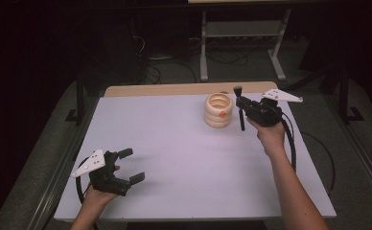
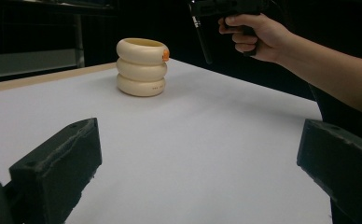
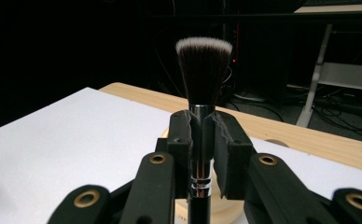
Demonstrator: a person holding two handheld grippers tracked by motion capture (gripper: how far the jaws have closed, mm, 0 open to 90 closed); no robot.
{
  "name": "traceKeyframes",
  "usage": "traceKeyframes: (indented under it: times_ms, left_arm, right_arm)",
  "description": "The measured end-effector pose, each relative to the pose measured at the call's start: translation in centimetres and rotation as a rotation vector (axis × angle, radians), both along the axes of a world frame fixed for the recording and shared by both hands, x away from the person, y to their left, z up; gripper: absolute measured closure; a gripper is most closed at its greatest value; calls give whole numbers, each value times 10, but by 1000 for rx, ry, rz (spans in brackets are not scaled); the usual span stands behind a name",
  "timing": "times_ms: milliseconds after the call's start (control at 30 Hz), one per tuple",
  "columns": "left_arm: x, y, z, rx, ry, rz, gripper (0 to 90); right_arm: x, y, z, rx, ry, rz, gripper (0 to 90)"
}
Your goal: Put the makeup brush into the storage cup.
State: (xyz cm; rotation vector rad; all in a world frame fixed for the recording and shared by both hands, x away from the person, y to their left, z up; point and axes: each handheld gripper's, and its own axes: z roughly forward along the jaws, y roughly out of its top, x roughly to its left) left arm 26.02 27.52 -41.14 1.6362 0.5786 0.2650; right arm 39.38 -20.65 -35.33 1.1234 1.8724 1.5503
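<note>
One brush (image 3: pixel 203 70) clamped upright | ring holder (image 1: pixel 218 110) near far edge | mid-table (image 1: pixel 184 158) open

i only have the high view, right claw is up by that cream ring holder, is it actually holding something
Observer: Yes. In the right gripper view the right claw is shut on a makeup brush, gripping its metal collar just below the bristles.
Operator: which way are the bristles pointing
Observer: Upward, away from the ring holder; they are dark with white tips. The handle hangs down below the claw.
Operator: is the handle inside the holder yet
Observer: No. In the left gripper view the handle's lower end hangs in the air beside the holder's top ring, apart from it.
Operator: and the left claw
Observer: The left claw is open, nothing between its jaws, low over the white table.
</note>
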Motion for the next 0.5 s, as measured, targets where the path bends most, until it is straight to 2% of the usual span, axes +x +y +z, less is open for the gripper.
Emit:
traceKeyframes:
  times_ms: [500]
  left_arm:
    - [0, 1, 0, 4, 1, 1, 0]
  right_arm:
    - [13, 8, 5, 3, -6, -4, 769]
